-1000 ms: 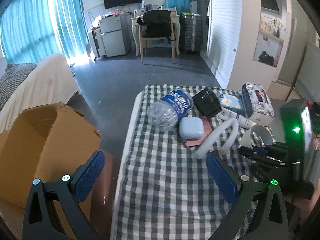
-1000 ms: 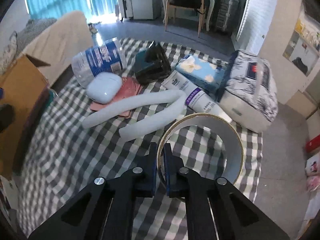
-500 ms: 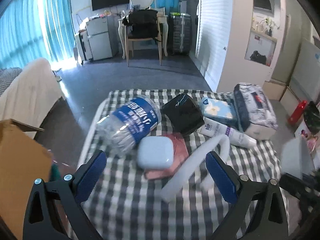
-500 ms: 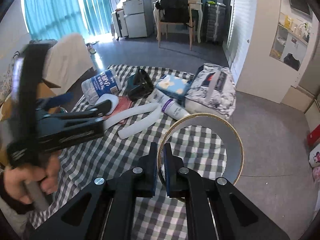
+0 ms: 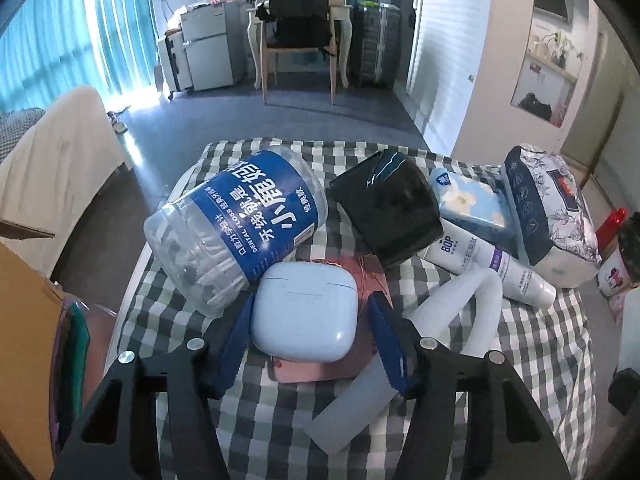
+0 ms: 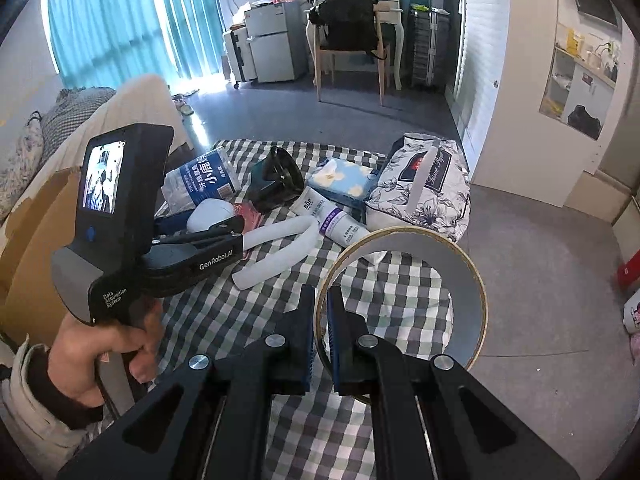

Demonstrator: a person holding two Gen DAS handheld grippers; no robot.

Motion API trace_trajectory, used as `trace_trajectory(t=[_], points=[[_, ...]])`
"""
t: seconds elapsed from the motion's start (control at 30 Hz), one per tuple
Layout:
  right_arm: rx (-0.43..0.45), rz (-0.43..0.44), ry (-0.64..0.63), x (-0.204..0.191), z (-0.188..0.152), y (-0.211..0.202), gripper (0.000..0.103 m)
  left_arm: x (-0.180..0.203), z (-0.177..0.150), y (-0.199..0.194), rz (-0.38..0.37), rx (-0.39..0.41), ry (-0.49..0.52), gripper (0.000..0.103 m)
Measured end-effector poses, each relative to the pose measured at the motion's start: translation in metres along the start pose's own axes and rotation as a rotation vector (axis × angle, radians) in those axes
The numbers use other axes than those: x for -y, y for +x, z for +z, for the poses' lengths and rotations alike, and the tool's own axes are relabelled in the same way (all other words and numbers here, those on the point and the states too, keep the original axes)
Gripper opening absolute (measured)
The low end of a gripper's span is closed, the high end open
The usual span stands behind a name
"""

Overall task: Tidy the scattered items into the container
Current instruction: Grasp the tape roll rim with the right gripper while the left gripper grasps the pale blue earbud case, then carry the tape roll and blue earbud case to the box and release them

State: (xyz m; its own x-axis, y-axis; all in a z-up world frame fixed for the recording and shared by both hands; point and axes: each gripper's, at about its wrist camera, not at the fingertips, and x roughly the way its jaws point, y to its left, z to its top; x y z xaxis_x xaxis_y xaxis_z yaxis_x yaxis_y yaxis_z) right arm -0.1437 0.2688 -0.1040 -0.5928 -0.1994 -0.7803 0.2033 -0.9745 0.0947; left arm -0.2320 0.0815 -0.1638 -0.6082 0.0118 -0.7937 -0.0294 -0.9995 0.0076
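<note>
My left gripper (image 5: 308,320) straddles a white earbud case (image 5: 306,318) that lies on a pink pouch (image 5: 360,344) on the checked table; its jaws stand close on both sides, with a small gap on the right. My right gripper (image 6: 320,320) is shut on the wall of a large tape ring (image 6: 404,292), held above the table. The cardboard box (image 6: 36,240) stands left of the table. The left gripper and case also show in the right wrist view (image 6: 208,216).
On the checked cloth (image 5: 540,352) lie a dental floss jar (image 5: 240,224), a black box (image 5: 388,208), a blue tissue pack (image 5: 468,204), a BOP tube (image 5: 480,260), a white foam U-shape (image 5: 480,304) and a floral tissue bag (image 5: 548,208).
My left gripper has moved forward from beside the box to the earbud case and narrowed around it. My right gripper has lifted and pulled back with the tape ring.
</note>
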Motion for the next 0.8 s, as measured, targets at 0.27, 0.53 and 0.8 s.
trace_trajectory(t=[0.27, 0.53, 0.8], points=[[0.001, -0.001, -0.002, -0.005, 0.001, -0.001, 0.005, -0.006, -0.002, -0.005, -0.024, -0.006, -0.032, 0.051], [0.025, 0.001, -0.024, -0.022, 0.006, -0.018, 0.005, -0.022, -0.007, -0.046, -0.027, 0.04, -0.044, 0.051], [0.083, 0.026, -0.091, -0.074, 0.016, -0.052, 0.005, -0.077, -0.016, -0.135, 0.002, 0.135, -0.124, 0.051]])
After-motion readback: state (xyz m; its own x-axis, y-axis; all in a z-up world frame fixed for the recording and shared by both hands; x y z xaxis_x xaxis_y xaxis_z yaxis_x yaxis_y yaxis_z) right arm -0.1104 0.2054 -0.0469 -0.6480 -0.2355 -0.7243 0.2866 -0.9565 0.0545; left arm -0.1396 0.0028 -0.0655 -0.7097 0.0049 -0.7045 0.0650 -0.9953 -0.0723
